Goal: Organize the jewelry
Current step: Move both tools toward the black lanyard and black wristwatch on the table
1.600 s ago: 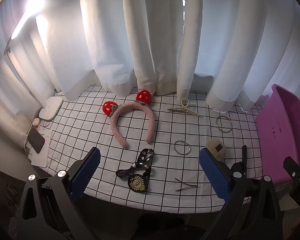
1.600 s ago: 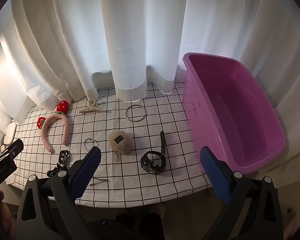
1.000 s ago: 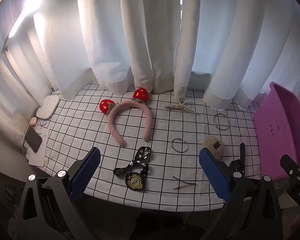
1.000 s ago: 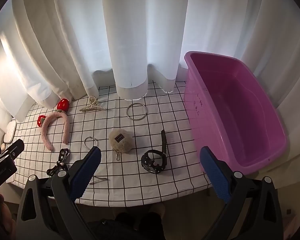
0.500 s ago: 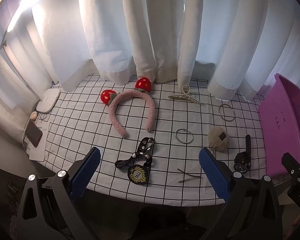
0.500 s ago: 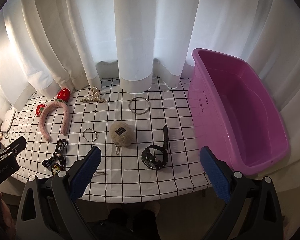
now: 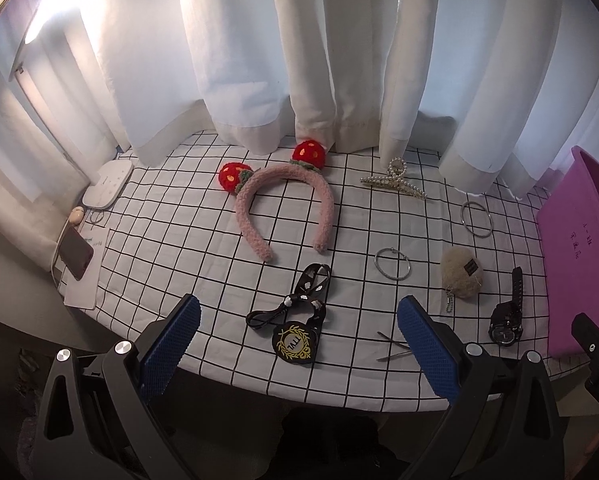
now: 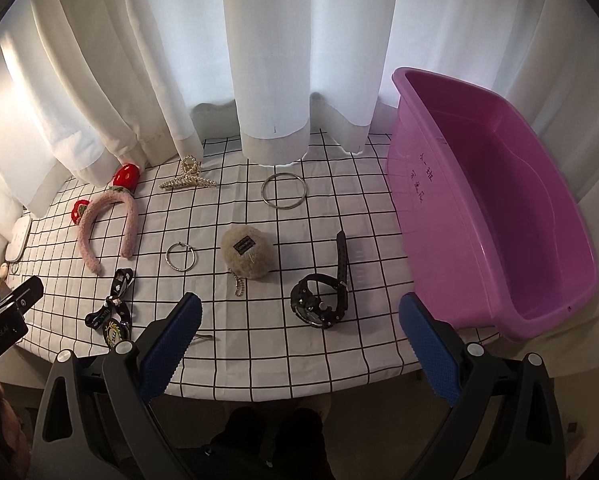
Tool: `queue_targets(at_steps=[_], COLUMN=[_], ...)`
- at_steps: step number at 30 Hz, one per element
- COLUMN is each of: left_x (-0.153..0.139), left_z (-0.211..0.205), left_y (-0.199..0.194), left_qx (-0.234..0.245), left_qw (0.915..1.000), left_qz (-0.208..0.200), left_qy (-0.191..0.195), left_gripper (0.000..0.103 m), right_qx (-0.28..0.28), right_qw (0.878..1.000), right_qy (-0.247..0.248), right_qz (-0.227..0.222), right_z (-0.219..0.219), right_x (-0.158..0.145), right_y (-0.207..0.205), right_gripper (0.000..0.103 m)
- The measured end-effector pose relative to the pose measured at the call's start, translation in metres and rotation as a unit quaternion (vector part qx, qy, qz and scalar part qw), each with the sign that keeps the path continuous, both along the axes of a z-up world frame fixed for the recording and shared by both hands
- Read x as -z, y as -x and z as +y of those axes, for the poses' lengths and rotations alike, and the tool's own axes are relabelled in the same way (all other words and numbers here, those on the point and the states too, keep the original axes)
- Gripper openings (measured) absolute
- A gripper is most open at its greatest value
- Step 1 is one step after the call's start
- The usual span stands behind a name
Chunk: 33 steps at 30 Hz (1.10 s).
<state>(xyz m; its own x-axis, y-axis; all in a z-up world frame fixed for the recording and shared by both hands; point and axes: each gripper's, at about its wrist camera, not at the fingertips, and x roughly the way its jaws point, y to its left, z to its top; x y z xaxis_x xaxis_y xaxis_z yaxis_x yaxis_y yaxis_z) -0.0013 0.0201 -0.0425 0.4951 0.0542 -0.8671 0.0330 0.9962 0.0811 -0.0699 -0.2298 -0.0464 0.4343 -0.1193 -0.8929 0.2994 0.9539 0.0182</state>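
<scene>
Now nearer the desk [image 8: 283, 344] than moments ago, both tools hang spread wide and empty. The purple tub [image 8: 495, 216], whole in the right view, is cut off in the left. The pink headband [image 7: 283, 208], black watch [image 8: 323, 300] and hairpin [image 7: 393, 350], half hidden, lie on the cloth.

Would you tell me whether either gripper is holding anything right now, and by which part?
Nothing is held. The left gripper and right gripper are both open and empty, hovering at the near edge of the table.
</scene>
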Motion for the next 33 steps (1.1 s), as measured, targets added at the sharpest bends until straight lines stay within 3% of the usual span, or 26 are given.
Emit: queue_targets(at_steps=[22,27,33], left_x=[0.017,0.027,0.063], left_z=[0.005,0.014,0.047], left_y=[-0.003,-0.001,-0.009], left_qx=[0.002,-0.005,-0.038], left_qw=[0.9998,0.9997,0.9979], left_qz=[0.020,0.023,0.051], left_qy=[-0.001,0.011,0.016], left_gripper=[0.097,0.097,0.097], right_qx=[0.004,0.012,0.024], right_qw=[1.000,1.000,0.997], right_qy=[-0.008,-0.019,-0.063], right_qz=[0.008,0.021,0.038], right_z=[-0.001,-0.011,-0.029], right_x=[0.016,0.034,0.072], right_y=[0.000,0.003,0.003], right_gripper=[0.094,0.094,0.094])
